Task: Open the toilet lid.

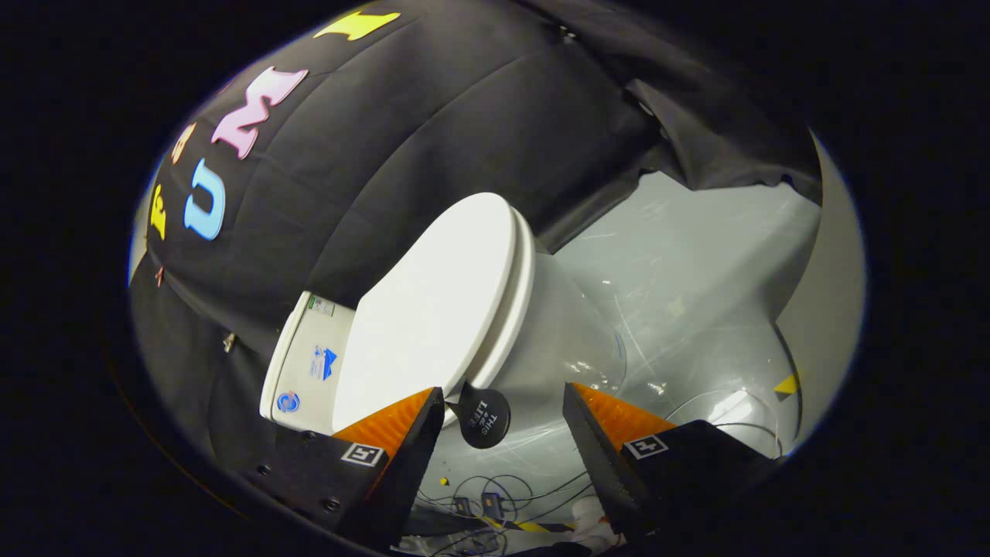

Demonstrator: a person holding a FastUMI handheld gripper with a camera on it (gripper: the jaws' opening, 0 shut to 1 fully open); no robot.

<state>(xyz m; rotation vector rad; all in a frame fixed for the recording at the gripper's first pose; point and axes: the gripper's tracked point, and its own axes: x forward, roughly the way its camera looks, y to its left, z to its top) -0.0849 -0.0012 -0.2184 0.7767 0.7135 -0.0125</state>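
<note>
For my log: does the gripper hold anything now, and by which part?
Nothing is held. The gripper is open; the lid is down, and its black tab hangs between the fingers, untouched.

A plain white is seen on the toilet lid [433,309], and the same white on the seat rim [520,294] beneath it. The bowl [561,333] is coloured a slightly greyer white. The cistern [305,363] is white and is marked with small blue and green stickers. A round black tag [483,418] with pale lettering is set against the bowl. The floor [696,263] is a glossy light grey, streaked with pale scratches, and yellow-and-black striped tape [786,384] is stuck to it. Dark cables [503,495] are traced across it.
</note>
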